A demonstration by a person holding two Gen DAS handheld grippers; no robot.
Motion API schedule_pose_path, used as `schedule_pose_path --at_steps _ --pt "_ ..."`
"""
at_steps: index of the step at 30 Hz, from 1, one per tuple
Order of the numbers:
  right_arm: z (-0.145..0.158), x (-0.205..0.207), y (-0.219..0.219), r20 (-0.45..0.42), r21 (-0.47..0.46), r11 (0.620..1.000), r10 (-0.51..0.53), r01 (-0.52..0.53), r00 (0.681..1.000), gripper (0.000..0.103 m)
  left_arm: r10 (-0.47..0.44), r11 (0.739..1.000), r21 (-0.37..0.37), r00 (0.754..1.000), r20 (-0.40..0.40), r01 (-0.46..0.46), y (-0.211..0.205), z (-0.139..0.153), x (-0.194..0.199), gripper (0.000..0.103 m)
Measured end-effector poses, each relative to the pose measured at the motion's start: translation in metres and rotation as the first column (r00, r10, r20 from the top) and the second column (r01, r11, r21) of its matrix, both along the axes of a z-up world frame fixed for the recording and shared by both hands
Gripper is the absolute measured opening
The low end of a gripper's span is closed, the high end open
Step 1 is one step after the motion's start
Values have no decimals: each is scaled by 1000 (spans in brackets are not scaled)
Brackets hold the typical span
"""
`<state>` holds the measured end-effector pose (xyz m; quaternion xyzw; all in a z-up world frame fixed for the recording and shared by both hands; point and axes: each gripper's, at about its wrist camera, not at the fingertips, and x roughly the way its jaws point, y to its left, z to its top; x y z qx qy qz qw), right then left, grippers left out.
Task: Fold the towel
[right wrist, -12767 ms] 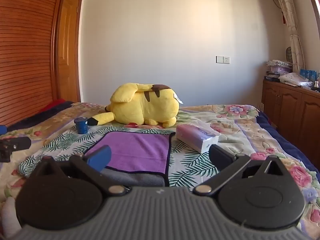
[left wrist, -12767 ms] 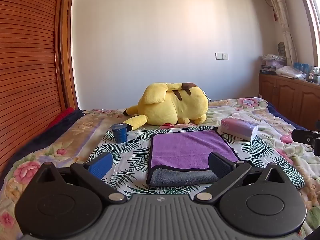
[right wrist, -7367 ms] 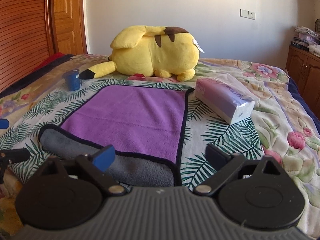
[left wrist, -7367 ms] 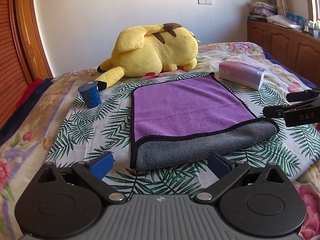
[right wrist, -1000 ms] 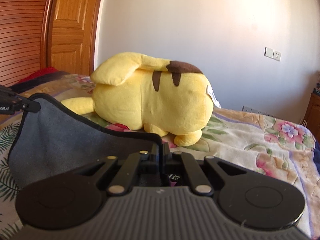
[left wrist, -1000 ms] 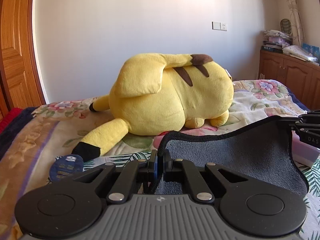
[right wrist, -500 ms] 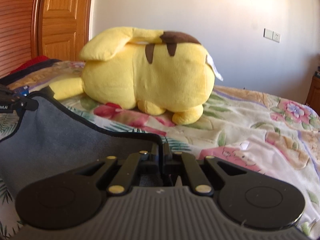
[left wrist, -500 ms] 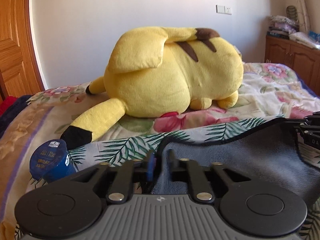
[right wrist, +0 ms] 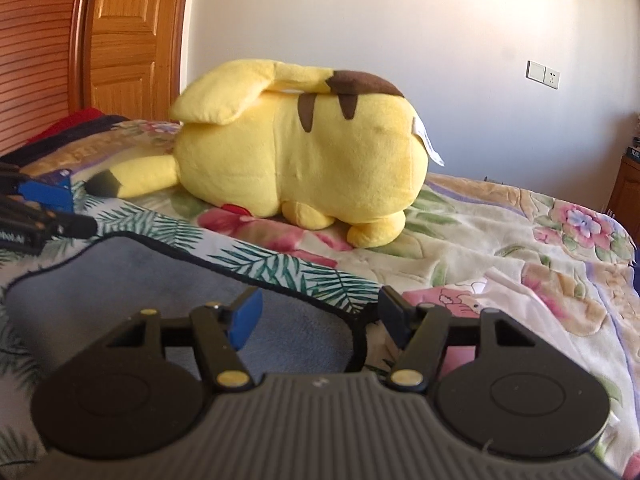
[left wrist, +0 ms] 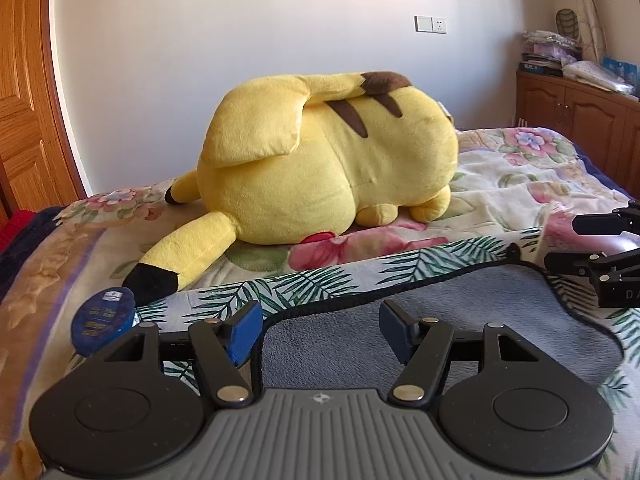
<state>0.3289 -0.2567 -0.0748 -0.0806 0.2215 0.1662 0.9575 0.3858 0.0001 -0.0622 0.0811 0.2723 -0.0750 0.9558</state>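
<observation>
The left gripper [left wrist: 320,330] stands with its jaws spread wide and holds nothing; its blue pads [left wrist: 244,332] sit on either side of the near left corner of the towel [left wrist: 420,344], above the cloth. The right gripper [right wrist: 318,320] is likewise wide open and empty, with the towel's far right corner lying between its fingers.

The towel [right wrist: 132,292] lies flat on the bed [left wrist: 520,184], grey side up, edged all round with a black trim. In the left wrist view it spreads from the left gripper's fingers off to the right, where the right gripper [left wrist: 600,256] shows as black fingers just above the towel's far right corner. In the right wrist view the towel stretches to the left, and the left gripper [right wrist: 44,208] shows at the left edge with one blue pad, just beside the towel's left corner.

Under the towel is a sheet printed with green palm leaves, laid over a floral bedspread. To the left of the left gripper, near the towel's edge, stands a small blue cup [left wrist: 104,320]. Beyond the towel lies a big yellow plush toy [left wrist: 320,160] on its side, its black-tipped tail reaching toward the cup. A pink tissue pack [right wrist: 460,300] lies just right of the right gripper's fingers, partly hidden by them. Farther off are a white wall with a socket [left wrist: 430,24], a wooden door [right wrist: 132,36] on the left and a wooden cabinet [left wrist: 580,120] on the right.
</observation>
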Motion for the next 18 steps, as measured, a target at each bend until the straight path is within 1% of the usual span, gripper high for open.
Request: schedule_pose_path --at_steps 5,12,18 --pt "28 -22 0 7 12 1000 7 -7 1000 65 -12 1000 -2 1000 11 12 -6 29 -19 47" --pt "66 -52 -4 23 36 999 0 -1 1000 65 -22 1000 4 999 42 22 -11 71 -51 54" --pt "93 -77 -8 31 63 998 -14 12 999 65 -24 1000 -1 998 60 24 -13 100 -79 61"
